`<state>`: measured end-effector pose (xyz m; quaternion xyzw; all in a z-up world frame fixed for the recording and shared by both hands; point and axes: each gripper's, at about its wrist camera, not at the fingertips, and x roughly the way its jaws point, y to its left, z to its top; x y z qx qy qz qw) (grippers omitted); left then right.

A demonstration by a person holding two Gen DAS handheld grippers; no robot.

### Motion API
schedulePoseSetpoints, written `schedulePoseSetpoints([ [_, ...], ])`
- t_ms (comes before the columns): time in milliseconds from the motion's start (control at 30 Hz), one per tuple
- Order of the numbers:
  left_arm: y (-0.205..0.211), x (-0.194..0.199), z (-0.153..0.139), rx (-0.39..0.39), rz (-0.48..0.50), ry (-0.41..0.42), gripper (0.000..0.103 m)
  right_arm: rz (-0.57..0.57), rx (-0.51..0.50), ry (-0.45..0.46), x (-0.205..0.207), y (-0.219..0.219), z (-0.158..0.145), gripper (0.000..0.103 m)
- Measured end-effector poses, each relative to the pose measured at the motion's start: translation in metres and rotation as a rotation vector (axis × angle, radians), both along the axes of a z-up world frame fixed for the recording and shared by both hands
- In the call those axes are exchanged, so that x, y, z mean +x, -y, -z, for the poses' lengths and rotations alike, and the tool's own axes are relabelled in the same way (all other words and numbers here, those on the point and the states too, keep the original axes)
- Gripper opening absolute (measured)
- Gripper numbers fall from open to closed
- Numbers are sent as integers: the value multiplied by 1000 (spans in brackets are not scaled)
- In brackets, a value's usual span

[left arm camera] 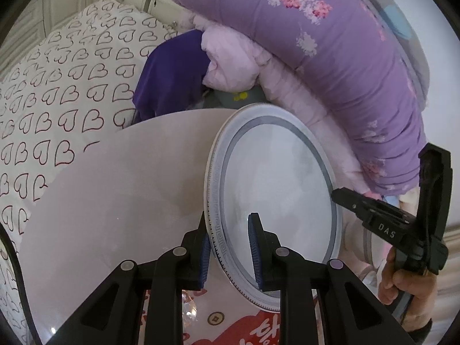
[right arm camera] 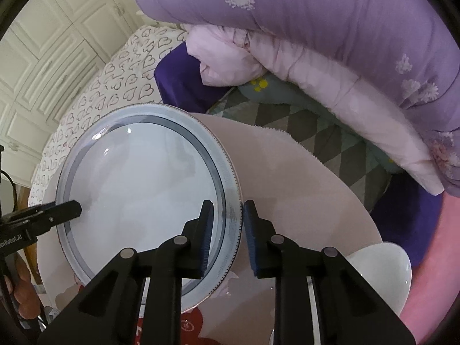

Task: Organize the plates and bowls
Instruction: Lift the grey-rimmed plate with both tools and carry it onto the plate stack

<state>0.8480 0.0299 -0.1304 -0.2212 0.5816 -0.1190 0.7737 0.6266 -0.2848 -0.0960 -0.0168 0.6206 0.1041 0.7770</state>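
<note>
Left wrist: both tongs pinch opposite rims of plate; tabletop bare beside.

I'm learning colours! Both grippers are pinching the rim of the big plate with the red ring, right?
Not quite: the ring on the plate is grey, not red, as the right wrist view shows. The left gripper and right gripper do pinch its rim.
</note>
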Motion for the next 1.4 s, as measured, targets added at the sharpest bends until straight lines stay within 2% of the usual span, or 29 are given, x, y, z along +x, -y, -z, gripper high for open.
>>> schedulePoseSetpoints([
  [367, -3, -2, 12, 0, -6, -44, 19, -4, -30, -32, 6, -8, 8, 23],
  [533, 0, 4, 18, 18, -2, -49, 19, 9, 6, -44, 10, -8, 15, 27],
  [633, 2, 5, 17, 47, -3, -36, 19, -11, 16, -36, 5, -10, 14, 26],
  [767, -5, 2, 16, 53, -27, -36, 19, -5, 83, -30, -2, -10, 10, 22],
  [1067, -25, -12, 4, 55, -52, -13, 19, -29, 126, 17, -15, -26, -5, 20],
  [1400, -50, -50, -33, 33, -55, 35, 19, -26, 167, 74, -46, -35, -29, 20],
])
